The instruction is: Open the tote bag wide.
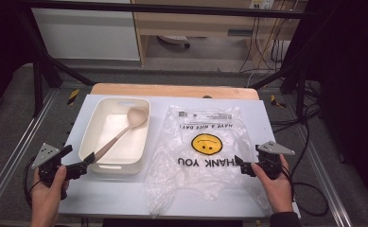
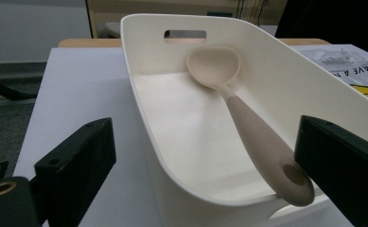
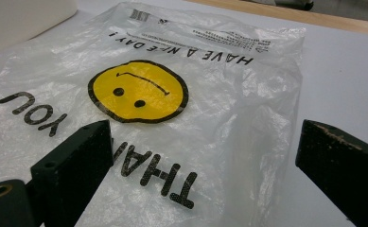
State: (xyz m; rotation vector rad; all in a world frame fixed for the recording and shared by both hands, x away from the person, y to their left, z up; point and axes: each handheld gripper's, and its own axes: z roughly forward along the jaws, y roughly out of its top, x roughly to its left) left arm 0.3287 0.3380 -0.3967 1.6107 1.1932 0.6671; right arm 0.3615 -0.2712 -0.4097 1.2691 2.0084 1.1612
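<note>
A cream plastic bin (image 1: pixel 94 134) (image 2: pixel 267 80) stands on the white table's left half. A beige spoon (image 1: pixel 123 131) (image 2: pixel 248 118) lies slanted inside it, bowl at the far end, handle end resting on the near rim. My left gripper (image 1: pixel 80 161) (image 2: pixel 205 165) is open at the bin's near left corner, its jaws either side of that corner and the handle end. A clear plastic bag (image 1: pixel 205 151) (image 3: pixel 172 109) with a yellow smiley face and "THANK YOU" lies flat to the right. My right gripper (image 1: pixel 249 163) (image 3: pixel 205 165) is open over the bag's right edge.
The white table top (image 1: pixel 110 194) has bare room along its near edge and at the far right. A wooden board edge (image 1: pixel 172 90) runs behind it. Black frame bars (image 1: pixel 285 71) and cables (image 1: pixel 309 137) flank the table.
</note>
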